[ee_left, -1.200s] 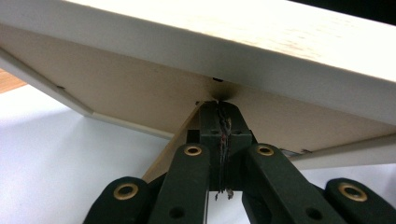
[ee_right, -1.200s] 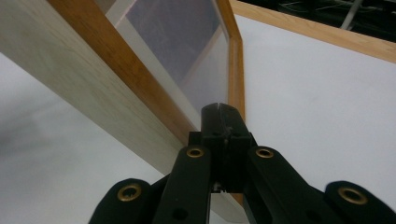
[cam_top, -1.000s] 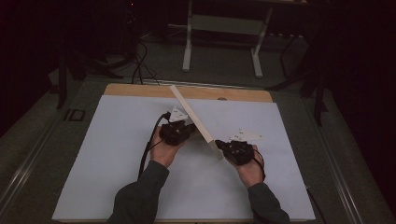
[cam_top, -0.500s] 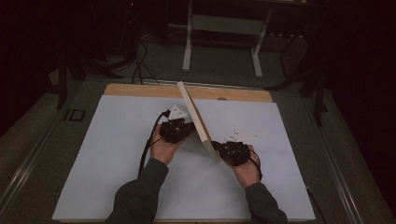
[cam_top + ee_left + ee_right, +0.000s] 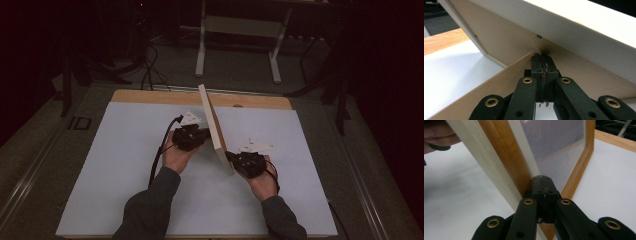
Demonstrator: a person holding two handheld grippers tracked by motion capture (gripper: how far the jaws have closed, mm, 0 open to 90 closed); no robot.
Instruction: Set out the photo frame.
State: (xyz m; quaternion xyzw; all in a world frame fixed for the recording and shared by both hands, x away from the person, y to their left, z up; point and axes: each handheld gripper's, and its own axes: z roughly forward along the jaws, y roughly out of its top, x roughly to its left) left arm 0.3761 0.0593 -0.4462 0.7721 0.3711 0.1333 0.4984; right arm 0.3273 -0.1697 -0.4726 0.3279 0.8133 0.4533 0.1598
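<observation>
While the wooden picture frame (image 5: 212, 125) stands on edge on the white sheet (image 5: 125, 165) over the table, both tools are working at it from opposite sides

Frame position: tilted upright near the middle of the sheet, its far end toward the bare wooden table edge (image 5: 150, 96), its near corner down by the right hand

Left gripper (image 5: 200, 134): jaws fully closed together, tips pushed into the angle where the fibreboard easel stand (image 5: 486, 85) hinges off the fibreboard backing (image 5: 524, 42); whether they pinch the stand's edge I cannot tell, it looks more like pressing

Right gripper (image 5: 231, 157): jaws fully closed with nothing visibly between them, tips resting against the glazed front beside the inner white mat (image 5: 524, 152), close to the lower corner

Step in hand, as I judge it: opening the stand out so the frame can be set to stand alone

How to do it well: keep the right tips steady as a brace on the wood rather than the glass, let the left ease the stand outward along its hinge, not sideways

Risk: the near corner may slide on the smooth sheet if the brace slackens
</observation>
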